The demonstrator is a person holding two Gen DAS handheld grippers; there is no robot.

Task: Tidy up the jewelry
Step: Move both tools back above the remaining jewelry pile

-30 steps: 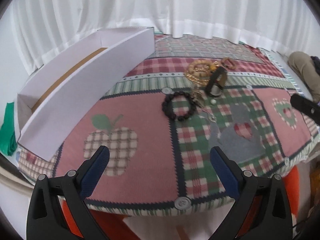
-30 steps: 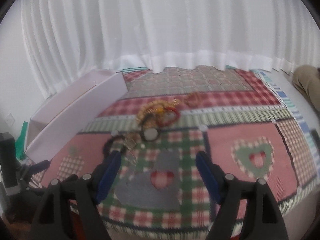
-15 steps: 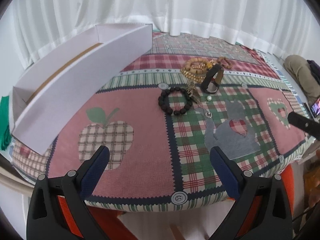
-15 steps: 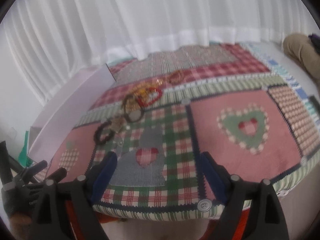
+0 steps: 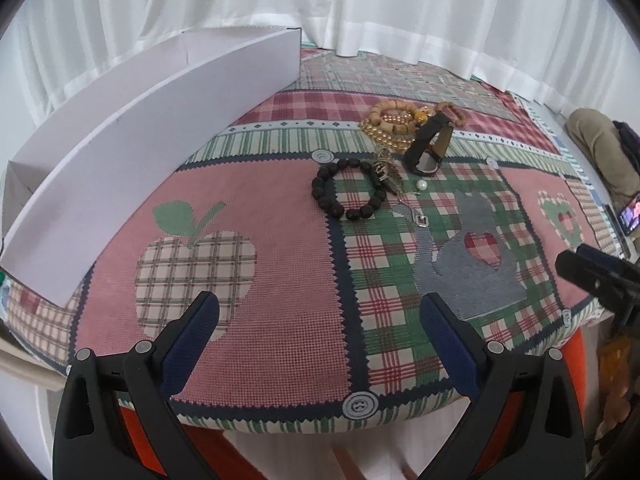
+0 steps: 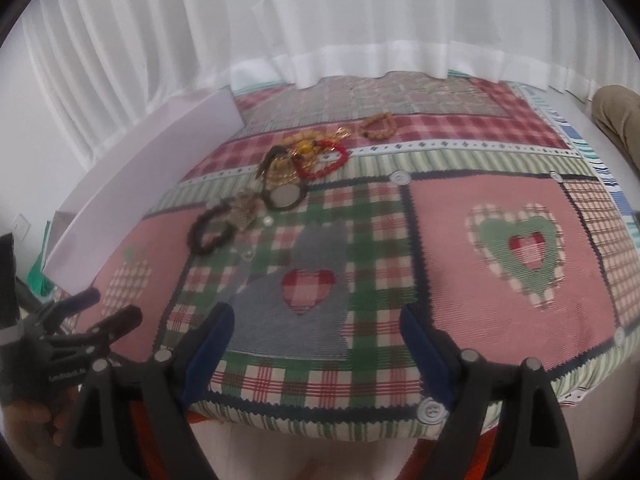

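Your left gripper [image 5: 318, 312] hangs with jaws wide apart and nothing between them, above the apple patch near the cloth's [image 5: 260, 320] front edge. Your right gripper [image 6: 316, 326] has just been opening and now stands wide, empty, over the grey patch.

From the left view the jewelry sits in a tight cluster around 1 o'clock: the black bracelet [image 5: 349, 191] nearest, small charms [image 5: 386, 174] touching its right side, a pearl [image 5: 421, 186] and a thin chain [image 5: 416, 216] just beside it. Behind those, the watch [image 5: 428, 148] leans against the tan beads [image 5: 390, 124]. In the right view a red bracelet [image 6: 324, 162] lies among them, and a small bead ring [image 6: 376, 126] rests a little apart at 12.

The white box [image 5: 132, 152] runs along the cloth from 9 to 11 o'clock, its near wall standing between you and its inside. Open cloth lies between both grippers and the cluster. A curtain [image 5: 400, 12] closes the far edge. At 3 o'clock a person's knee [image 5: 596, 140] lies beyond the cloth.
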